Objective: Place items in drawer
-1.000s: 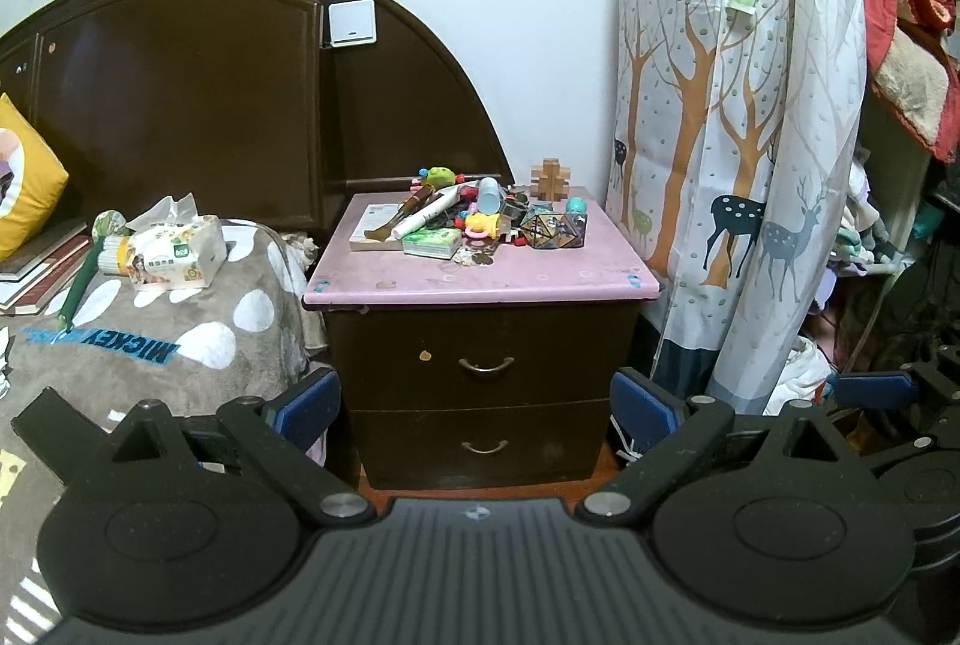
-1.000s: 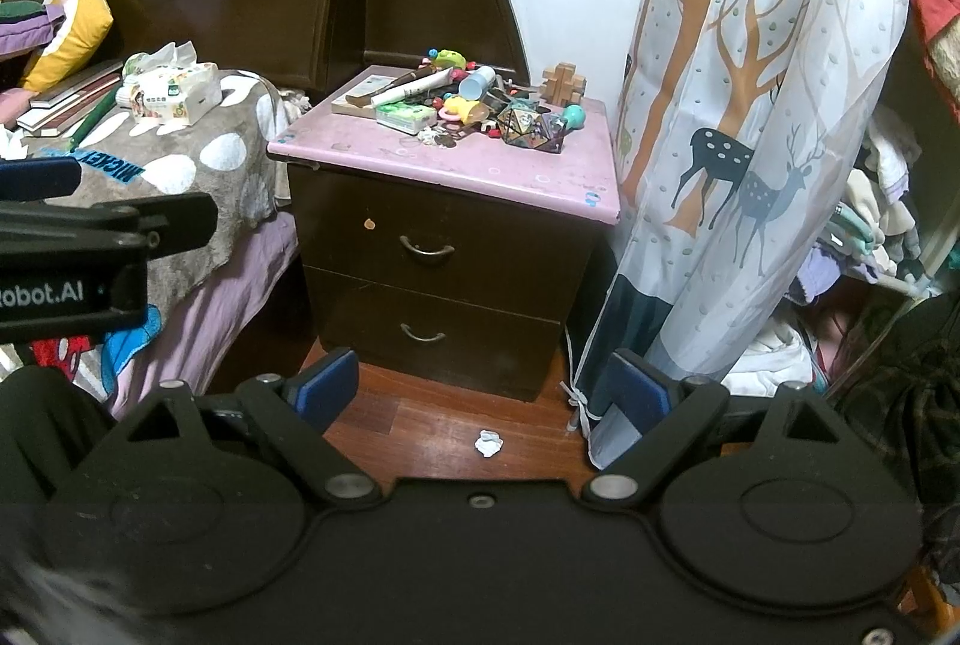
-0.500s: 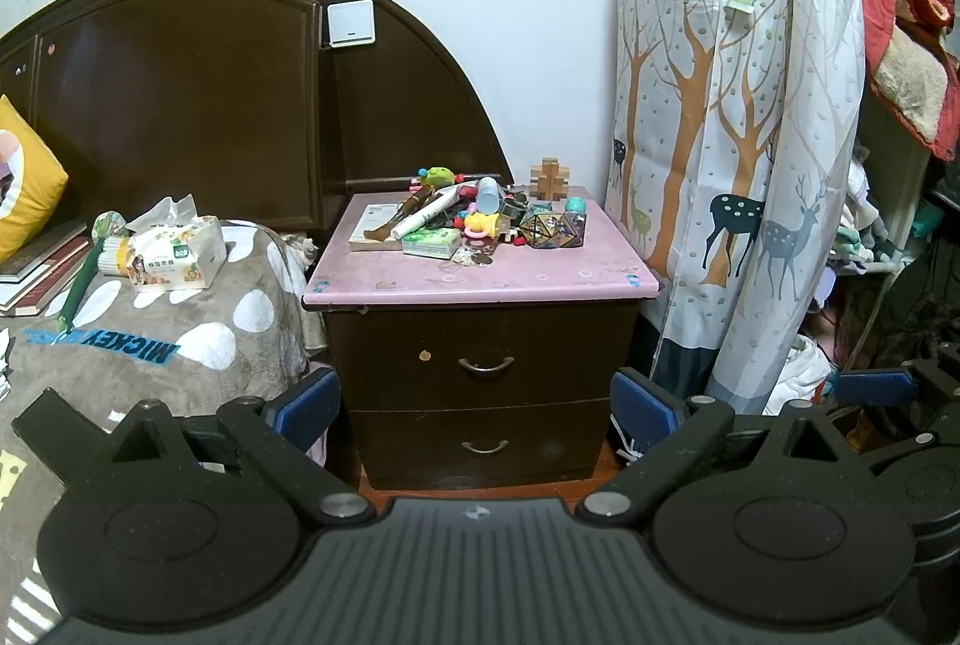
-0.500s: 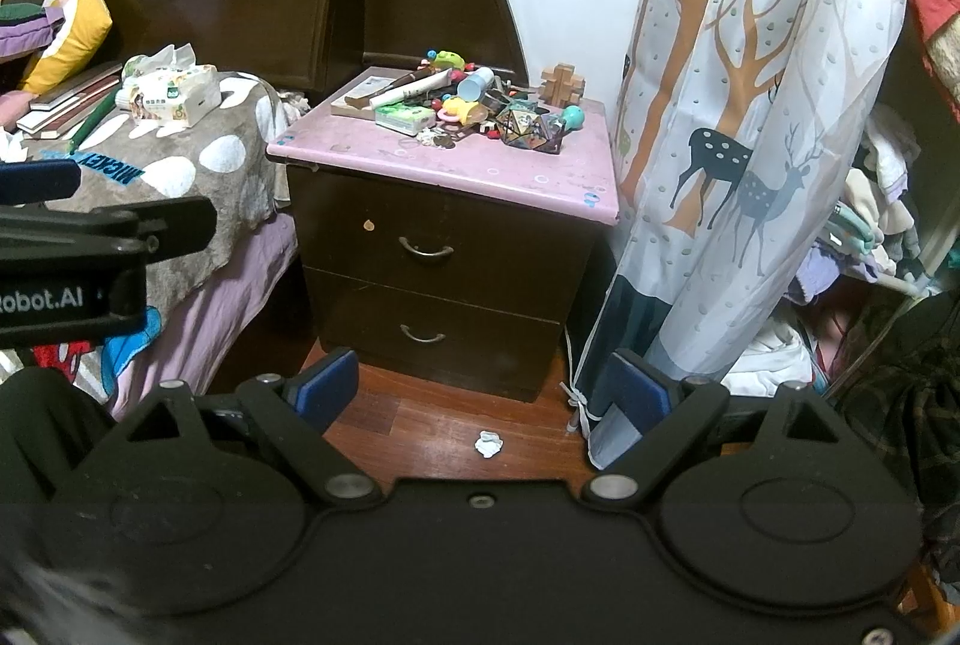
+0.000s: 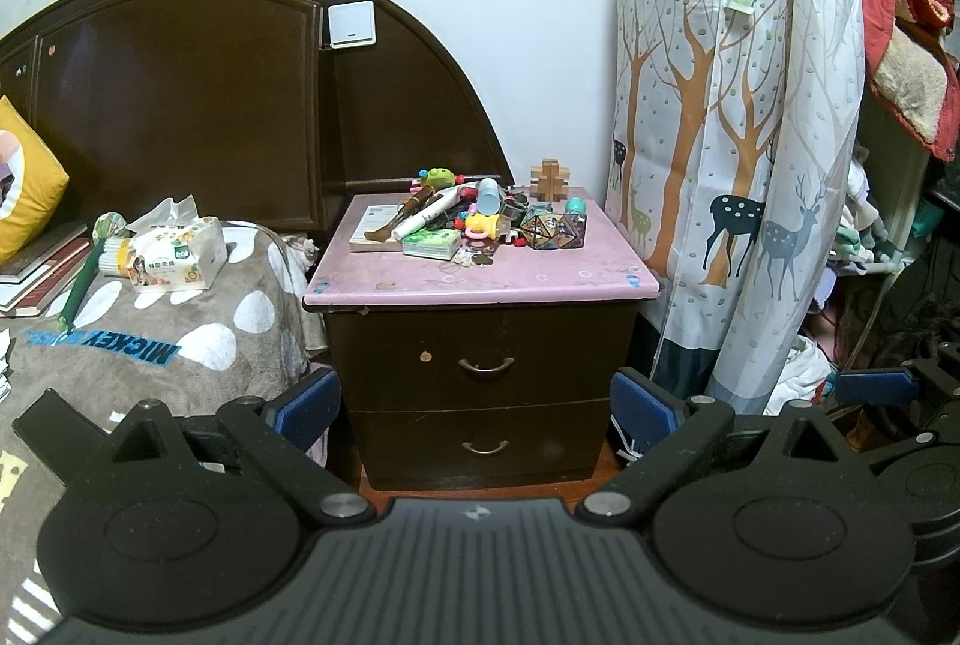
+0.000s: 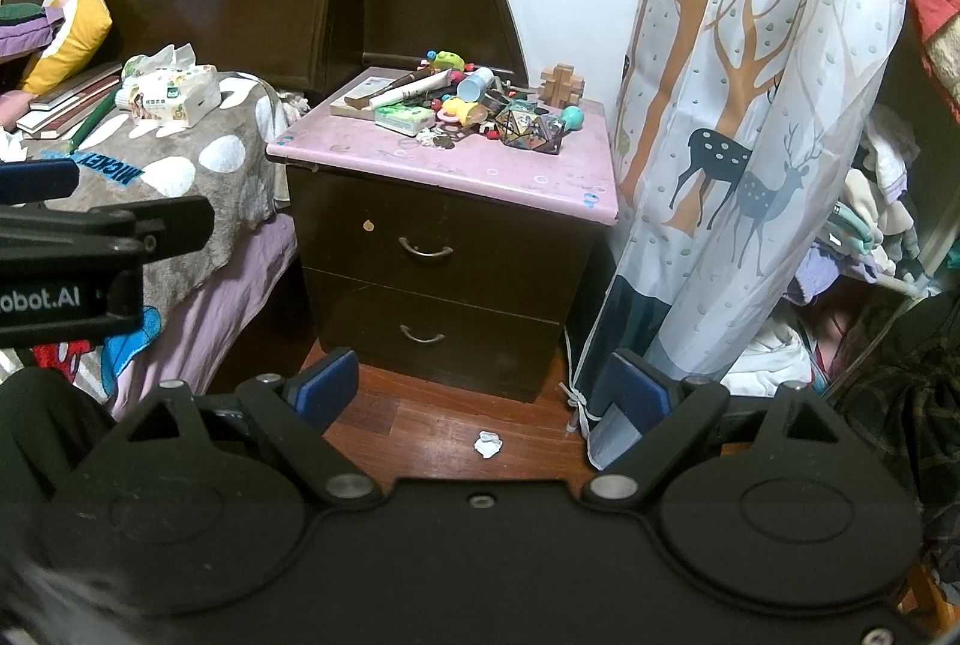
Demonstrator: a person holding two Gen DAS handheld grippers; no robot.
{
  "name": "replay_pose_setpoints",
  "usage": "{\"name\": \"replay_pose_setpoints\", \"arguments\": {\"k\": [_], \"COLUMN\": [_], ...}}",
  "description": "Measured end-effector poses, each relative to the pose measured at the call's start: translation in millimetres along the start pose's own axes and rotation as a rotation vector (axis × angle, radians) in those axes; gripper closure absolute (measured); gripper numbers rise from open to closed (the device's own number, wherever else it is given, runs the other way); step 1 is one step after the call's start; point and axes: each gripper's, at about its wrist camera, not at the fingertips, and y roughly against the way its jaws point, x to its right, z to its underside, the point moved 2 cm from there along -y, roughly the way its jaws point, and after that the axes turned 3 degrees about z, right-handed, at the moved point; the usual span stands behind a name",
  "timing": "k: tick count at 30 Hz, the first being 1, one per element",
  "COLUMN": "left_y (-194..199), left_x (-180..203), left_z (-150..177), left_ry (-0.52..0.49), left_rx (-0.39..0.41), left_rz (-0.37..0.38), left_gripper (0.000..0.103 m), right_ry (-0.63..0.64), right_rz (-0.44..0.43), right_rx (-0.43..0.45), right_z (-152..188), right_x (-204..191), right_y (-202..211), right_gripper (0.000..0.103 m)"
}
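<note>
Approach step: both drawers (image 5: pixel 487 363) shut, left gripper (image 5: pixel 474 408) and right gripper (image 6: pixel 480 393) jaws released, nothing held. Next: upper handle (image 6: pixel 426 249), frame centre, to be pulled.

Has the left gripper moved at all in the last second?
No. In the left wrist view, the left gripper frames the nightstand just as before; the top drawer handle sits at the same spot.

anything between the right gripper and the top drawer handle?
Nothing visible. The right gripper is open, held back from the nightstand, with only bare floor ahead of the top drawer handle. Both drawers are shut, so the clutter on top can't go in yet.
</note>
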Motion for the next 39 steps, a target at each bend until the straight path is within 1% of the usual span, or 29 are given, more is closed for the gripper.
{"name": "replay_pose_setpoints", "arguments": {"k": [11,14,21,24,27,34,37,39], "left_y": [-5,-11,-23,-42,-57,-100,-119,-131], "left_x": [2,1,-1,-2,-6,-17,-22,-26], "left_z": [-1,-1,-5,-8,-14,-37,-47,-53], "left_ry": [0.009,0.026,0.031,0.021,0.028,0.033,0.035,0.036], "left_rx": [-0.011,-0.025,-0.041,-0.047,-0.051,-0.025,-0.014,-0.007], "left_rz": [0.001,0.016,0.02,0.01,0.021,0.009,0.003,0.0], "left_gripper": [0.006,0.006,0.006,0.006,0.006,0.006,0.006,0.006], "right_ry": [-0.012,-0.012,-0.006,0.02,0.027,-0.021,-0.078,-0.09], "right_rz": [0.001,0.002,-0.006,-0.022,-0.015,0.003,-0.018,-0.038], "right_rx": [-0.005,-0.014,-0.038,-0.041,-0.04,-0.048,-0.033,-0.031], "right_z": [-1,0,-1,-5,-9,-29,-37,-42], "right_x": [1,1,0,0,0,12,18,20], "right_y": [-2,-9,-24,-32,-39,-71,-87,-99], "right_gripper": [0.012,0.012,0.012,0.012,0.012,0.012,0.012,0.009]}}
